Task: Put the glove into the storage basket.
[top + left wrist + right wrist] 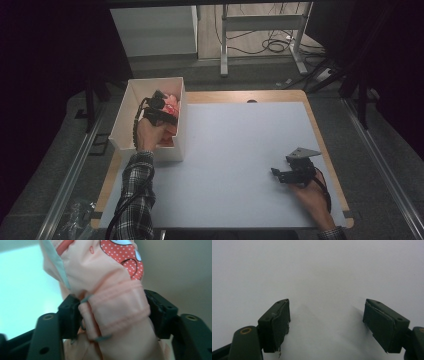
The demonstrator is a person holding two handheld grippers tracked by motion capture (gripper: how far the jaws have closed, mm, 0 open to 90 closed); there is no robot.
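Clearly the left tool (161,111) was down inside the white box (131,95) at the desk's (240,150) far left corner, and its jaws had clamped on a bunched fold of the peach garment (117,307), the one with a red dotted print on it. From the left gripper view the cloth was pinched at a hemmed band, with loose folds spilling above and below the pads. That was where I'd have worried: the grip sat on a doubled edge rather than the body of the fabric, so a quick pull could have let the band slide out between the pads (soft cotton does that), dropping the piece back into the box. Some thin grey threads or a cord looped beside the left pad too, and those could have snagged on the jaw as the cloth came free. The box looked light; if the garment dragged against its tall wall on the way up, the box might have tipped or skidded toward the desk's edge, since nothing held it down. The right tool (290,174) rested well apart on the bare white surface, jaws spread wide with nothing between them, too far off to steady anything in time.
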